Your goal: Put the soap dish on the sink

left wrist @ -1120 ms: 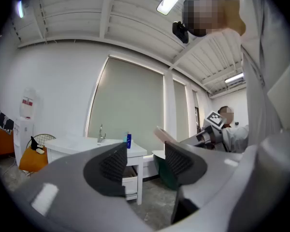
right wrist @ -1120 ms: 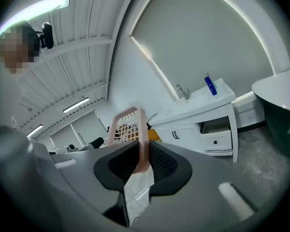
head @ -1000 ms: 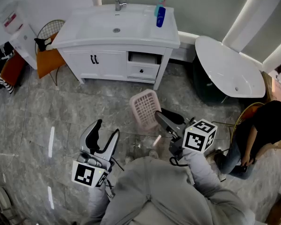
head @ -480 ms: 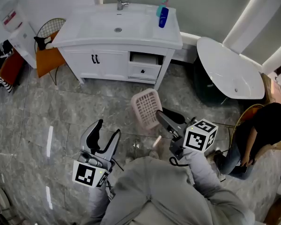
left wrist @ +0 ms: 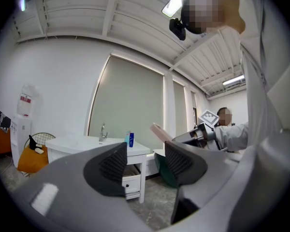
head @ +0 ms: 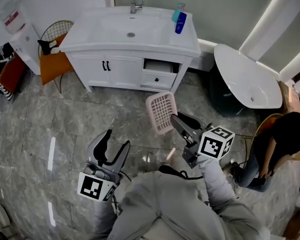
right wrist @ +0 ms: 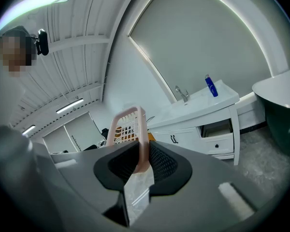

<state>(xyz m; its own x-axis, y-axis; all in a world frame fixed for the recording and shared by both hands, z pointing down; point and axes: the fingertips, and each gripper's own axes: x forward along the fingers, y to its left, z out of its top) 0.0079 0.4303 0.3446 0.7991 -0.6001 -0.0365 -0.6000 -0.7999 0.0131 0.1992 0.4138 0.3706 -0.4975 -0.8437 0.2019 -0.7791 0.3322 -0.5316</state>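
Right gripper point(head: 176, 120) pinching pink soap dish point(head: 161, 112), held on edge | sink point(head: 110, 25) far, slightly left, well apart | left gripper point(head: 113, 146) spread, empty | I'd carry it over right-handed.

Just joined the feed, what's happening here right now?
A person stands on the tiled floor facing the white sink, with tongs in each hand. The right tongs are shut on the lower edge of the pink soap dish, which is held on edge in the air, short of the vanity. The left tongs are open with nothing between them. A faucet and a blue bottle stand on the sink top. The dish is not on it yet.
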